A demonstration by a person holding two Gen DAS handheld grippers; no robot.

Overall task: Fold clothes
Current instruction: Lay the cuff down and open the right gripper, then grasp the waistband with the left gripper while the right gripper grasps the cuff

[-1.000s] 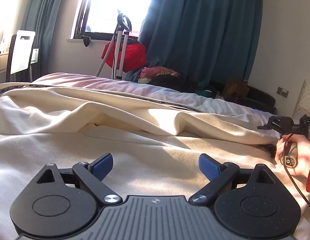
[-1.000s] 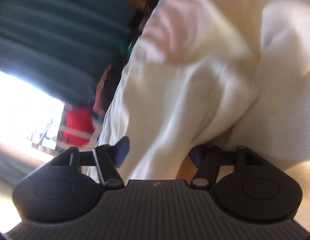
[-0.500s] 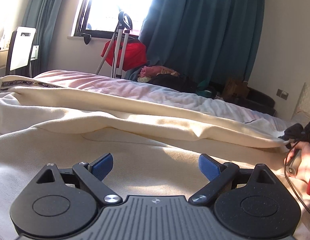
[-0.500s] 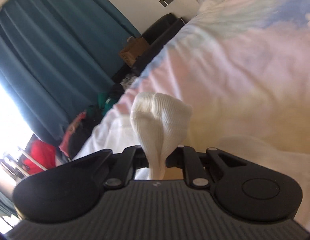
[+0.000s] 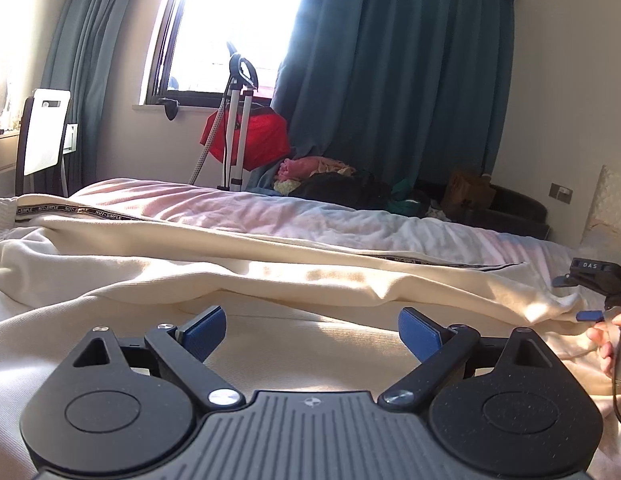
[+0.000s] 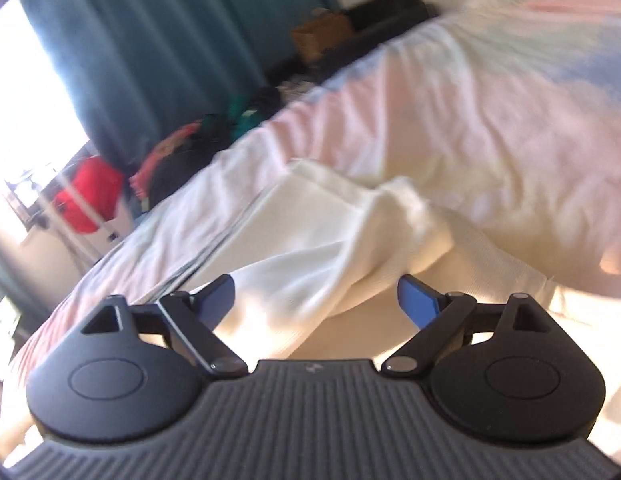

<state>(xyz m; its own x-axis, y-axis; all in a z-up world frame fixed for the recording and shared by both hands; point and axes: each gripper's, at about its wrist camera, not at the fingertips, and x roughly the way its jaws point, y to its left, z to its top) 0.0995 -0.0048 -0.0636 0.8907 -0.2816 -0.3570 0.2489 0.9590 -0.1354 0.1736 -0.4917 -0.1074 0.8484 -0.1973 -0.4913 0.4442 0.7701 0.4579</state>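
- Blue-padded fingers of the right gripper (image 6: 315, 300) stand wide apart; its jaws have just been opening, and nothing is pinched between them.
- Just past those open jaws, the end of the cream garment (image 6: 350, 240) lies on the bed, bunched into soft folds; the right wrist view is blurred, so finer detail is lost.
- From the left wrist view, the right gripper (image 5: 590, 288) shows at the far right edge, held by a hand (image 5: 608, 336), with its tips just beside the garment's far end.
- Left gripper (image 5: 310, 330) also has its blue pads spread wide, gripping nothing, and sits low over the cream cloth.
- Cream garment (image 5: 270, 280) stretches in a long ridge across the bed from left to right, with a dark printed band (image 5: 70, 211) running along its far edge.
- Under it lies the pale pink and white bedspread (image 5: 270, 216).
- Beyond the bed stand teal curtains (image 5: 390, 80), a bright window (image 5: 230, 20), a red bag (image 5: 262, 136) and a heap of clothes (image 5: 330, 176) on the floor.
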